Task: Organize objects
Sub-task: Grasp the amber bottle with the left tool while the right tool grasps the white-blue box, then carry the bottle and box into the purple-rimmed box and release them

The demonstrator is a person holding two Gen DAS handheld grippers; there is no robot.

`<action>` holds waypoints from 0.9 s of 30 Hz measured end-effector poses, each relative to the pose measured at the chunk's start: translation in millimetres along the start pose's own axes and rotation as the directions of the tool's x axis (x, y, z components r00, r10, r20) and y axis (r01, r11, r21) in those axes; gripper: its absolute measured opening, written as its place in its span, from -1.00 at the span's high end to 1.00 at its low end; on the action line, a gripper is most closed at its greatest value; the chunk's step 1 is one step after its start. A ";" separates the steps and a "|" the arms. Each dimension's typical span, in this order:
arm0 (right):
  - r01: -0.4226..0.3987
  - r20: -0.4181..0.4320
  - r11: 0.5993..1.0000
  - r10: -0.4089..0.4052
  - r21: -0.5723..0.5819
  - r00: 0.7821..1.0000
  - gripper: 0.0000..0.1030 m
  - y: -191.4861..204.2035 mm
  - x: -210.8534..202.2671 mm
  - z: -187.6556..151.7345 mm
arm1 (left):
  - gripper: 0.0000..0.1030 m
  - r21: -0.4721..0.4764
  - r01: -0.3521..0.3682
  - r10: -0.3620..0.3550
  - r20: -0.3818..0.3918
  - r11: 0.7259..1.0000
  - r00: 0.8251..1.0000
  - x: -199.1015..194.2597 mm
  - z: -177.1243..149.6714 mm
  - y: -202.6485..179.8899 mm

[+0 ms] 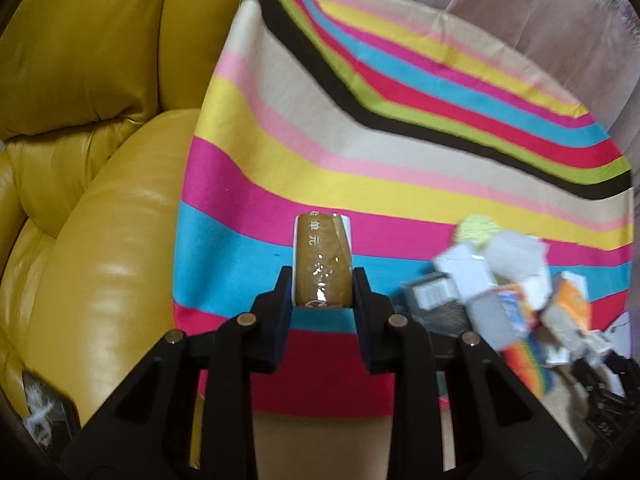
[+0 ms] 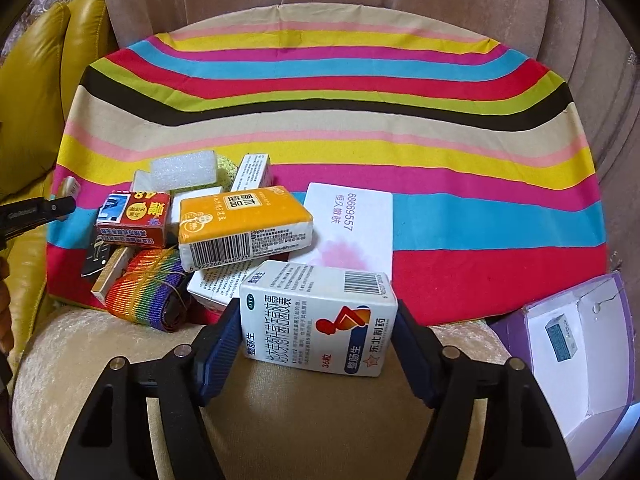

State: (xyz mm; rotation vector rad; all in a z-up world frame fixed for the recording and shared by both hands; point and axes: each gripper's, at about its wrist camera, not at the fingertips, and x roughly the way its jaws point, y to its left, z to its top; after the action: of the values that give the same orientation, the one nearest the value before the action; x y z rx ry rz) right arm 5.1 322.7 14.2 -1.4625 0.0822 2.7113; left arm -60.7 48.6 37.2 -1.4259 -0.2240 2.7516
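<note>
left wrist view: the left gripper [image 1: 322,280] has its jaws clenched on a small brown-wrapped packet [image 1: 323,258], held up over the striped cloth [image 1: 280,152] beside the yellow armchair [image 1: 88,160]. the blurred pile of boxes [image 1: 500,292] lies off to the right. only the packet's near end is pinched, so it could pivot or slip out if swung fast.

right wrist view: the right gripper [image 2: 316,328] grasps a white medicine box [image 2: 320,320] across its width, at the cloth's near edge. the purple open box [image 2: 580,352] sits to the right; the orange tissue pack [image 2: 244,228] tops the pile. the glossy box could twist between the pads, or clip the pile when moved.
</note>
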 end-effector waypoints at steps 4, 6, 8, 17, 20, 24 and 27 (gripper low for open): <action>-0.018 0.019 1.000 0.018 0.014 1.000 -0.39 -4.7 -7.4 -3.3 | 0.37 -0.003 0.018 -0.018 0.050 1.000 0.999 -16.6 -12.6 -19.7; -0.033 0.035 0.999 0.033 0.020 0.999 -0.39 -8.0 -13.8 -5.9 | 0.37 -0.012 0.030 -0.029 0.067 0.999 0.997 -27.2 -19.4 -25.5; -0.041 0.047 0.999 0.040 0.019 0.998 -0.39 -9.0 -18.2 -6.6 | 0.37 -0.015 0.037 -0.036 0.078 0.999 0.996 -35.7 -23.9 -30.3; -0.061 0.094 0.997 0.058 0.039 0.994 -0.39 -28.2 -45.6 -24.3 | 0.37 0.043 0.129 -0.133 0.106 0.991 0.985 -68.5 -49.1 -82.1; -0.051 0.108 0.998 0.047 0.040 0.993 -0.39 -36.6 -53.6 -29.4 | 0.37 0.080 0.193 -0.199 0.071 0.978 0.977 -72.7 -62.9 -111.0; -0.045 0.113 0.998 0.039 0.053 0.993 -0.39 -48.6 -59.5 -35.9 | 0.37 0.120 0.249 -0.254 0.030 0.961 0.967 -72.1 -75.8 -141.9; -0.037 0.124 0.997 0.029 0.063 0.992 -0.39 -59.5 -67.2 -42.0 | 0.37 0.152 0.279 -0.284 0.008 0.948 0.959 -74.6 -86.9 -167.3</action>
State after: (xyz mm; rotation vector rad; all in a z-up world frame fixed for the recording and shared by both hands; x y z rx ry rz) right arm 81.6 377.0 46.2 -1.2858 0.1886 2.7890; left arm 47.4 216.6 72.2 -1.2124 -0.1998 2.5009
